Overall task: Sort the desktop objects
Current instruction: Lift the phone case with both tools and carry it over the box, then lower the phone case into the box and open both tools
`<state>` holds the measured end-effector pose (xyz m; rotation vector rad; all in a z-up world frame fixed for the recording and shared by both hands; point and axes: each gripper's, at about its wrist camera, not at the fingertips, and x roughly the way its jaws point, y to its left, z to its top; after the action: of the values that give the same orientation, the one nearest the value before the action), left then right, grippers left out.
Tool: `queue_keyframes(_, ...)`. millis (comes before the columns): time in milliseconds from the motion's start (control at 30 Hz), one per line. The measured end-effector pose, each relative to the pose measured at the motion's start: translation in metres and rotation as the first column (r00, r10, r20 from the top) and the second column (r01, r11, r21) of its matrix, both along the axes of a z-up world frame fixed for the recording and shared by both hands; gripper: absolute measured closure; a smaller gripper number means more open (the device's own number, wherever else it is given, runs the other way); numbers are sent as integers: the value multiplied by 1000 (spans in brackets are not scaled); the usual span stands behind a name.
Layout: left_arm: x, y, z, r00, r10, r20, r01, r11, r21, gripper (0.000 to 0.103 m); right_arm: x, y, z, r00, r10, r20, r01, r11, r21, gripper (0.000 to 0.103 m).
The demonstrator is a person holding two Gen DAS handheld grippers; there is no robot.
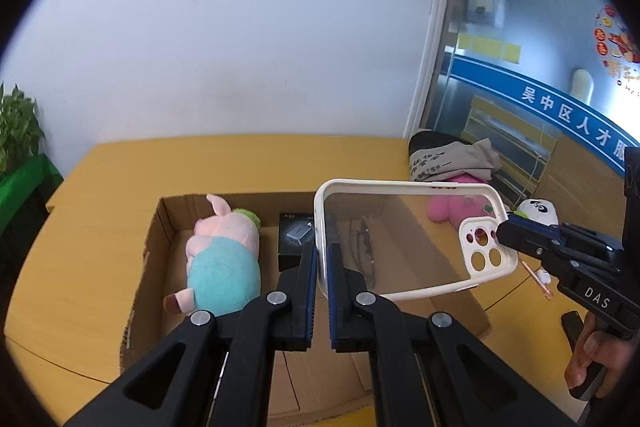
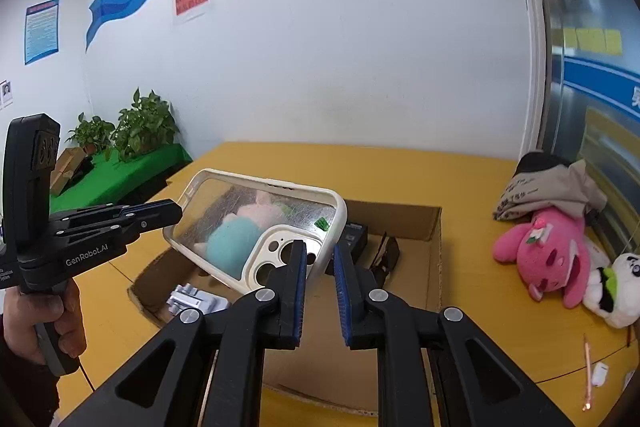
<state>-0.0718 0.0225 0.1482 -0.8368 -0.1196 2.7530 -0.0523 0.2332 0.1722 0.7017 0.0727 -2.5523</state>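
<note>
A clear phone case with a white rim point(image 1: 404, 239) hangs above the open cardboard box point(image 1: 160, 227). My left gripper point(image 1: 322, 255) is shut on the case's left edge. My right gripper point(image 2: 320, 255) stands around the camera-cutout end of the phone case point(image 2: 256, 223), its jaws a little apart; I cannot tell if they press on it. In the left wrist view the right gripper point(image 1: 502, 229) touches that end. In the box lie a pink pig plush in a teal shirt point(image 1: 224, 259), a small black box point(image 1: 296, 239) and dark glasses point(image 2: 386, 255).
The box point(image 2: 432, 227) sits on a yellow table point(image 2: 480, 327). At the table's right lie a pink plush point(image 2: 548, 255), a panda plush point(image 2: 616, 287), folded clothing point(image 2: 548, 187), a thin pen point(image 2: 587, 367) and a small white item point(image 2: 599, 374). Plants point(image 2: 136, 131) stand left.
</note>
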Motion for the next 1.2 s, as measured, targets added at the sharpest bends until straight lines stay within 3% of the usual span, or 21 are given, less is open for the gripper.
queue_keyframes(200, -43, -2, -53, 991, 22, 130, -20, 1000, -16, 99, -53, -8, -63, 990, -4, 140, 0, 1000, 29, 88)
queue_keyframes(400, -77, -2, -111, 955, 42, 295, -38, 999, -20, 99, -96, -12, -131, 958, -16, 286, 1, 999, 52, 88)
queue_keyframes(500, -88, -3, -132, 926, 55, 374, -50, 998, -24, 99, -111, -14, -149, 942, -17, 335, -5, 998, 66, 88)
queue_keyframes(733, -93, -6, -139, 892, 76, 446, -79, 997, -11, 98, -119, -24, -163, 920, -32, 390, -20, 991, 129, 87)
queue_keyframes(800, -89, -7, -136, 899, 75, 431, -79, 997, -9, 97, -116, -25, -164, 920, -44, 390, -15, 989, 146, 85)
queue_keyframes(833, -87, -6, -134, 904, 79, 421, -81, 997, -15, 95, -115, -25, -164, 919, -51, 390, -10, 988, 152, 75)
queue_keyframes(867, -84, -6, -131, 909, 77, 411, -79, 997, -12, 86, -114, -24, -163, 920, -54, 387, -6, 988, 153, 66)
queue_keyframes(900, -81, -7, -128, 916, 75, 394, -78, 997, -7, 70, -111, -23, -160, 924, -50, 379, -6, 989, 144, 49)
queue_keyframes(933, -77, -8, -124, 926, 78, 370, -82, 997, -5, 61, -107, -22, -155, 933, -35, 359, -13, 991, 129, 38)
queue_keyframes(967, -70, -10, -117, 940, 83, 332, -88, 996, -1, 47, -102, -21, -149, 941, -25, 336, -17, 992, 121, 34)
queue_keyframes(1100, -24, -11, -89, 987, 91, 131, -91, 996, -11, 25, -65, -16, -122, 979, -10, 204, -5, 997, 72, 0)
queue_keyframes(1200, 19, -9, -82, 992, 121, -17, -122, 989, -87, 22, -26, -13, -117, 993, -27, 112, 23, 999, 42, 0)
